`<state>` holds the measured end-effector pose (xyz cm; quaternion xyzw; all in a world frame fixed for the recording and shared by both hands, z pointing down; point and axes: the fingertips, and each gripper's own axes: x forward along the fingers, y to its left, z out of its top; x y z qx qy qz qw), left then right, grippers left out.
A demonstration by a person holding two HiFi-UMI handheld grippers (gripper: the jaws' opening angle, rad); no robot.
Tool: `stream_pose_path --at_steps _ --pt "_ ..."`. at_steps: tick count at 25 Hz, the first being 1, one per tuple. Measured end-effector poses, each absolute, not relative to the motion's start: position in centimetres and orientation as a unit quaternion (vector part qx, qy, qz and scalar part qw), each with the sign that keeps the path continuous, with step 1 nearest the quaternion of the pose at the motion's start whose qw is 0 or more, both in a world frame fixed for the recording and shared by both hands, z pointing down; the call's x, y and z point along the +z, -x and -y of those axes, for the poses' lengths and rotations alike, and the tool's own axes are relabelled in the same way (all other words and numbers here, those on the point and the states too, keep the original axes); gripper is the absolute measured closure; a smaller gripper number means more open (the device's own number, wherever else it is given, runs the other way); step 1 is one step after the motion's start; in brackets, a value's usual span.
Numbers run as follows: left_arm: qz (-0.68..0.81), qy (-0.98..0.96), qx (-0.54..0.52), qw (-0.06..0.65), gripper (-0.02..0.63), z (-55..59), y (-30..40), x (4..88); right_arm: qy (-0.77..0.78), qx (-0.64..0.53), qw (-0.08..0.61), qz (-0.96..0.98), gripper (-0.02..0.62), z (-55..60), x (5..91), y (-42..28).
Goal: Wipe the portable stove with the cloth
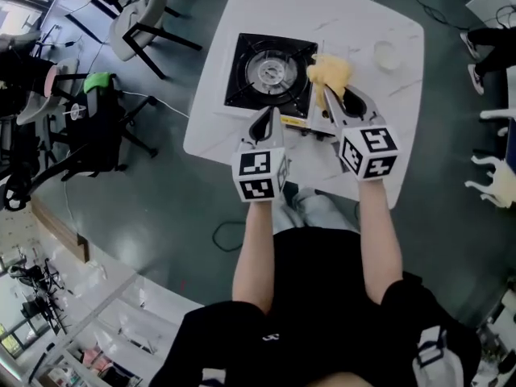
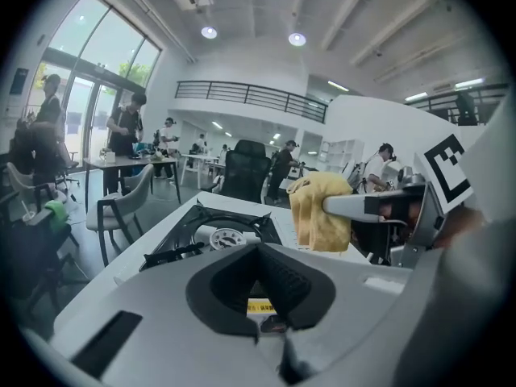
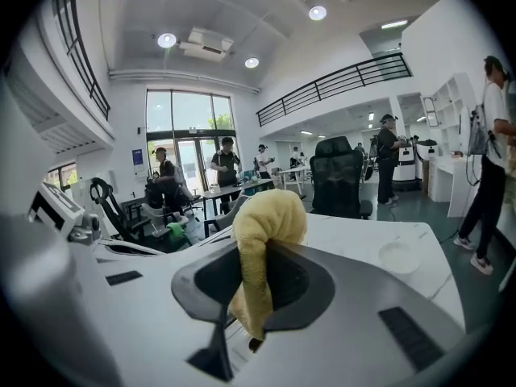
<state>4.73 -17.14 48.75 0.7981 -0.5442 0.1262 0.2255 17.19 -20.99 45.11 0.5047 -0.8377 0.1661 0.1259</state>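
Observation:
The black portable stove (image 1: pixel 270 71) sits on the white table (image 1: pixel 355 18), its round burner in the middle. A yellow cloth (image 1: pixel 330 75) hangs bunched at the stove's right edge, and my right gripper (image 1: pixel 334 101) is shut on it. In the right gripper view the cloth (image 3: pixel 266 224) droops out between the jaws of the right gripper (image 3: pixel 260 293). My left gripper (image 1: pixel 266 123) is at the stove's near edge, shut with nothing in it. In the left gripper view, the left gripper (image 2: pixel 262 293) faces the stove (image 2: pixel 218 232), with the cloth (image 2: pixel 318 212) at the right.
A small white dish (image 1: pixel 386 53) stands on the table right of the cloth. Chairs (image 1: pixel 137 14) and a black bag with a green item (image 1: pixel 101 95) are on the floor to the left. The table's near edge lies just below both grippers. Several people stand in the background.

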Motion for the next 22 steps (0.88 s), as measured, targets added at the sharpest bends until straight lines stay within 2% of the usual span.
stream_pose_path --at_steps 14,22 --pt "0.511 -0.814 0.130 0.245 0.606 22.0 -2.3 50.3 -0.477 0.075 0.257 0.837 0.541 30.2 47.8 -14.6" --pt "0.508 -0.816 0.132 0.242 0.606 24.0 -2.2 50.4 -0.431 0.026 0.358 0.828 0.541 32.2 52.1 -13.8"
